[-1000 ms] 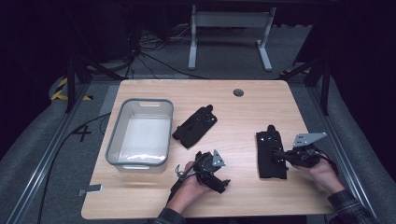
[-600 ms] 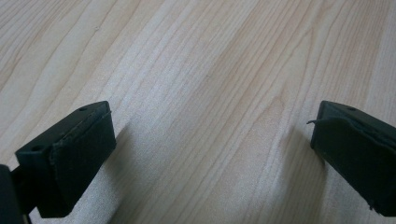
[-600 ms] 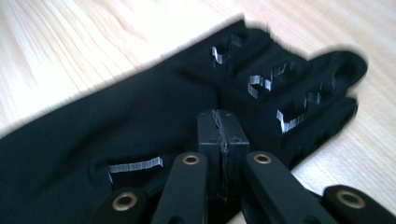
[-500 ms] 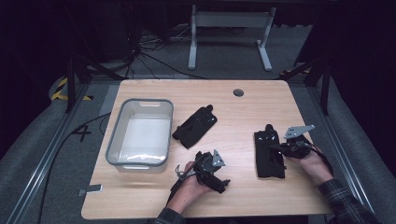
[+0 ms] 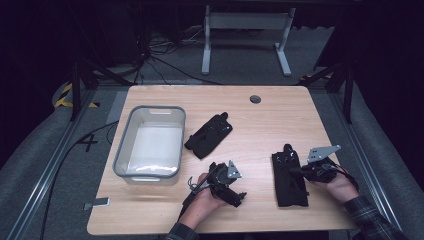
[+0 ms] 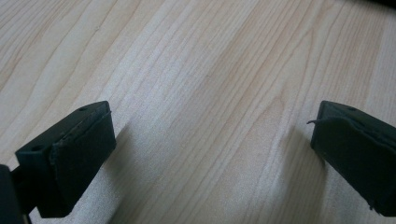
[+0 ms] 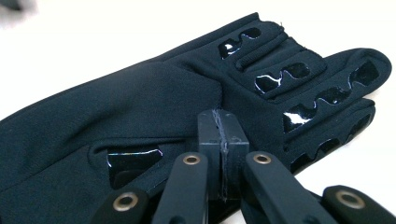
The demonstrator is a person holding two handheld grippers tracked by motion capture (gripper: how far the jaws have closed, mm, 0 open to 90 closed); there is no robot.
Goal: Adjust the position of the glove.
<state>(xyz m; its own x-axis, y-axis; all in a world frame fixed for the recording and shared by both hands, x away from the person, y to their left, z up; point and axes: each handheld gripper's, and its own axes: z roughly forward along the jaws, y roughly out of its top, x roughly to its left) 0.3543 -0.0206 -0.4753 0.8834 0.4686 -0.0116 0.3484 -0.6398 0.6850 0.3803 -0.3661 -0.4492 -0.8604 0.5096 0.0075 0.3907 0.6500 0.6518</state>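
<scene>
A black glove (image 5: 290, 180) lies flat near the table's front right, and its shiny grip patches stand out in the right gripper view (image 7: 140, 98). My right gripper (image 5: 294, 170) comes in from the right with its tips at that glove's right edge. Its jaws (image 7: 222, 133) are shut pad against pad, with no fabric between them. A second black glove (image 5: 209, 135) lies mid-table beside the bin. My left gripper (image 5: 235, 196) rests at the front centre, open; its pads (image 6: 70, 156) stand wide apart over bare wood (image 6: 210, 93).
A clear plastic bin (image 5: 122, 150) with a grey rim stands at the table's left. A round cable hole (image 5: 255, 99) sits near the far edge. A white metal stand (image 5: 245, 30) is on the floor beyond the table.
My right gripper has shifted a little to the left and come down at the right glove's edge, still shut. The left gripper and both gloves lie where they were.
</scene>
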